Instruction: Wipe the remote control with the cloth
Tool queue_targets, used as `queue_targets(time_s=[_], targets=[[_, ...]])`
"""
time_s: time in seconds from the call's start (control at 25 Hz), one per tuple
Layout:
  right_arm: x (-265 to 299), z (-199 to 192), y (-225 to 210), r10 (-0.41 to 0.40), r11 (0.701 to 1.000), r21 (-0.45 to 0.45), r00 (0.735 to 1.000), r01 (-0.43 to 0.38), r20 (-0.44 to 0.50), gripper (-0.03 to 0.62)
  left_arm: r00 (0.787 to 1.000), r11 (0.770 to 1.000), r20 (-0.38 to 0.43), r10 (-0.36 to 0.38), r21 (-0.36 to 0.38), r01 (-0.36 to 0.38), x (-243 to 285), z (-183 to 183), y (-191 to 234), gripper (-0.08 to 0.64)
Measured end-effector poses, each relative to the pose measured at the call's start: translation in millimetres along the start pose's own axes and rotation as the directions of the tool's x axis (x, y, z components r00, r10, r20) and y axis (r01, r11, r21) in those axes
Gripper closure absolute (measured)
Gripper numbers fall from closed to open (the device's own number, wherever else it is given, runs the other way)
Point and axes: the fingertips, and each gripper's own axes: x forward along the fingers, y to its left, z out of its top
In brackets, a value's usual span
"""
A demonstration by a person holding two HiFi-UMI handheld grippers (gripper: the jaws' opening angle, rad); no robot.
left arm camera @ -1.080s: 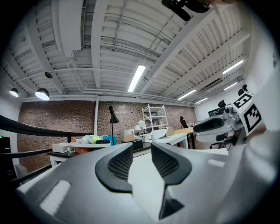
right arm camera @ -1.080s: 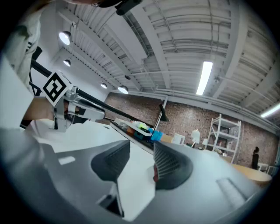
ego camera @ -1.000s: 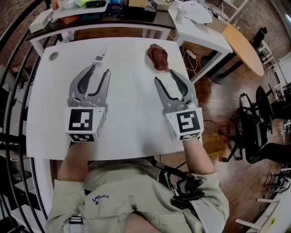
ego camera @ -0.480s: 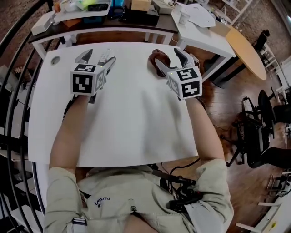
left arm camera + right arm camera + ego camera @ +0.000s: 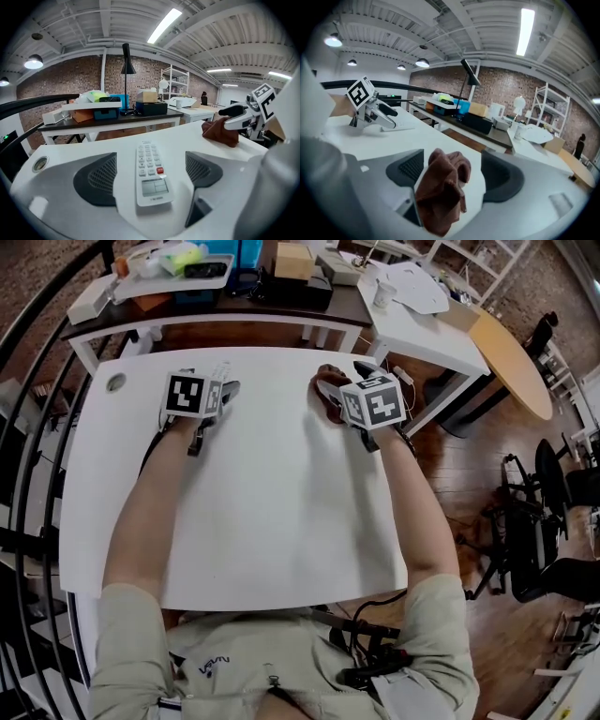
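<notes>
Currently, by view. Left gripper view: left tool (image 5: 151, 164), jaws spread wide after just opening further, dark pads either side of white remote control (image 5: 151, 180), not pressing it. Remote control flat on white desk (image 5: 93, 145), lower centre of frame, buttons up, one red key toward its right edge. Brown cloth (image 5: 218, 133) bunched at right of frame, right tool (image 5: 230, 117) just above it. Right gripper view: jaws likewise wide, also just opened further; cloth heaped between them at lower centre, clear of the right-hand pad, contact with the other pad not discernible. Head view: both tools near upper edge of desk, left tool upper left at remote control, right tool upper centre at cloth; remote control and cloth well apart.
</notes>
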Motion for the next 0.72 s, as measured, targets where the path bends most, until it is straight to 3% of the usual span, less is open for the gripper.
queue_targets(time_s=[0.24, 0.48, 0.64, 0.72], targets=[[23, -20, -4, 0.033, 0.998, 0.061, 0.995, -0.027, -0.099, 0.219, 0.998, 1.0, -0.066, -0.021, 0.0, 0.021, 18, -8, 0, 0.12], [30, -36, -3, 0.062, 0.992, 0.12, 0.987, -0.045, -0.145, 0.219, 0.989, 0.999, -0.147, 0.009, 0.042, -0.003, 28, -18, 4, 0.153], [35, -48, 0, 0.068, 0.99, 0.133, 0.981, -0.045, -0.179, 0.225, 0.98, 0.999, -0.198, -0.035, 0.008, 0.037, 32, -22, 3, 0.177], [37, -52, 3, 0.065, 0.99, 0.136, 0.98, -0.039, -0.187, 0.261, 0.975, 0.999, -0.216, -0.045, -0.017, 0.042, 34, -22, 6, 0.191]])
